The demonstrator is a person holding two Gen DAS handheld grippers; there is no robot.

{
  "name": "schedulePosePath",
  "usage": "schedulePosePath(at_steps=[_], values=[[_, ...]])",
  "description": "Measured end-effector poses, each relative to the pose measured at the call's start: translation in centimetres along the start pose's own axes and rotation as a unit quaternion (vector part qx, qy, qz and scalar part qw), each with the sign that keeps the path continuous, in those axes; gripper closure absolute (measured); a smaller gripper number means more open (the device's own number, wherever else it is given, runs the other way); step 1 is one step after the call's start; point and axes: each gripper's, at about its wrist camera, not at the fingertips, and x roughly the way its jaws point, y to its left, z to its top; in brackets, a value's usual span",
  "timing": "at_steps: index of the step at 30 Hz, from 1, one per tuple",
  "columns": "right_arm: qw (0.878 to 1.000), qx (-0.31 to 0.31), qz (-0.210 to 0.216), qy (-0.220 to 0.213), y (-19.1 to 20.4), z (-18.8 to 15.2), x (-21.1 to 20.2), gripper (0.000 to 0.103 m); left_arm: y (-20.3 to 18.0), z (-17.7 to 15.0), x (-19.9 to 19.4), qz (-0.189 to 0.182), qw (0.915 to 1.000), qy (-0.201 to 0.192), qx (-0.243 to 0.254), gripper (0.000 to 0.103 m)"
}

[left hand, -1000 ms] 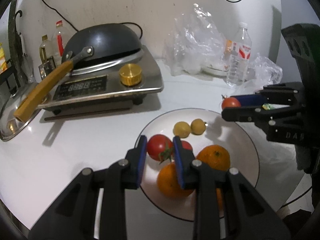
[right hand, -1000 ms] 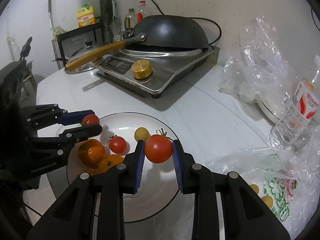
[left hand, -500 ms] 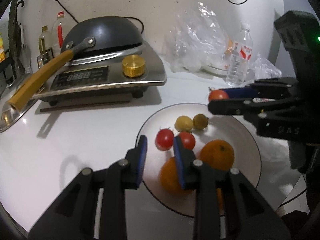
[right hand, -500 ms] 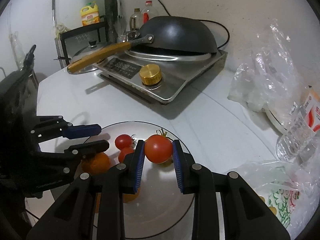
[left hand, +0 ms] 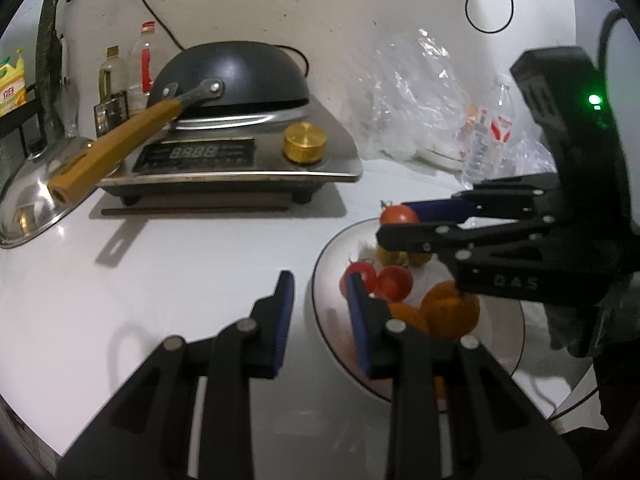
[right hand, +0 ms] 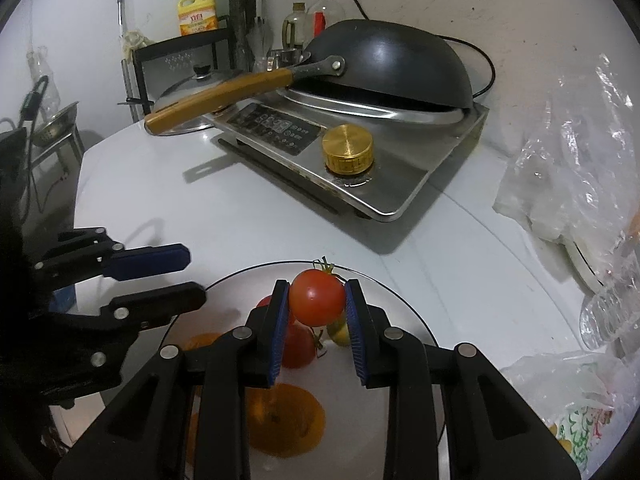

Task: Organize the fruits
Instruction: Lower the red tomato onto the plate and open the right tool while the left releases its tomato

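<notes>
A white plate (left hand: 330, 344) (right hand: 404, 312) holds two oranges (left hand: 452, 308), two small red tomatoes (left hand: 394, 282) and small yellow fruits (left hand: 390, 256). My right gripper (right hand: 317, 286) (left hand: 394, 220) is shut on a red tomato (right hand: 317, 298) (left hand: 396, 213) with a green stalk, held a little above the plate's far side. My left gripper (left hand: 319, 280) (right hand: 196, 274) hovers over the plate's left rim. Its blue pads stand a narrow gap apart with nothing between them. In the right wrist view the held tomato hides part of the fruit below.
Behind the plate stands an induction cooker (left hand: 240, 160) with an upturned black wok (left hand: 232, 76) whose wooden handle (left hand: 112, 148) juts left. A steel lid (left hand: 32, 192) lies at the far left. Plastic bags (left hand: 420, 92) (right hand: 560, 400) and a water bottle (left hand: 500, 120) crowd the right.
My left gripper has drawn back to the left off the fruit, and the small tomato that was between its pads now lies on the plate. The right gripper carried its tomato in over the plate.
</notes>
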Motion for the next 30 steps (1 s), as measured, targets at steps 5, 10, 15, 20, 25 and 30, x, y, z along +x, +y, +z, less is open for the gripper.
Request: schedulePosePath(at_steps=[5,10,15,20,25,30], values=[[1.000,0.000,0.000,0.009,0.1,0.1,1.1,0.073,0.4,-0.2,0.0,-0.004,1.0000,-0.001,-0.006,0.074],[1.000,0.003,-0.003,0.017,0.1,0.1,1.9,0.073,0.5,-0.3,0.1,-0.007,0.9999,-0.002,-0.008,0.074],[1.000,0.007,-0.003,0.018,0.3,0.1,1.8,0.073,0.5,-0.5,0.0,-0.007,0.9999,-0.002,-0.010,0.074],[1.000,0.008,-0.005,0.014,0.2,0.1,1.2,0.073,0.4,-0.6,-0.2,-0.003,0.9999,-0.003,-0.014,0.074],[1.000,0.014,-0.009,0.003,-0.1,0.0,-0.1,0.068,0.4,-0.7,-0.5,0.001,0.9998,-0.003,-0.020,0.074],[1.000,0.015,-0.015,-0.009,-0.3,-0.4,-2.6,0.068,0.1,-0.6,-1.5,0.010,0.9995,-0.011,-0.029,0.073]])
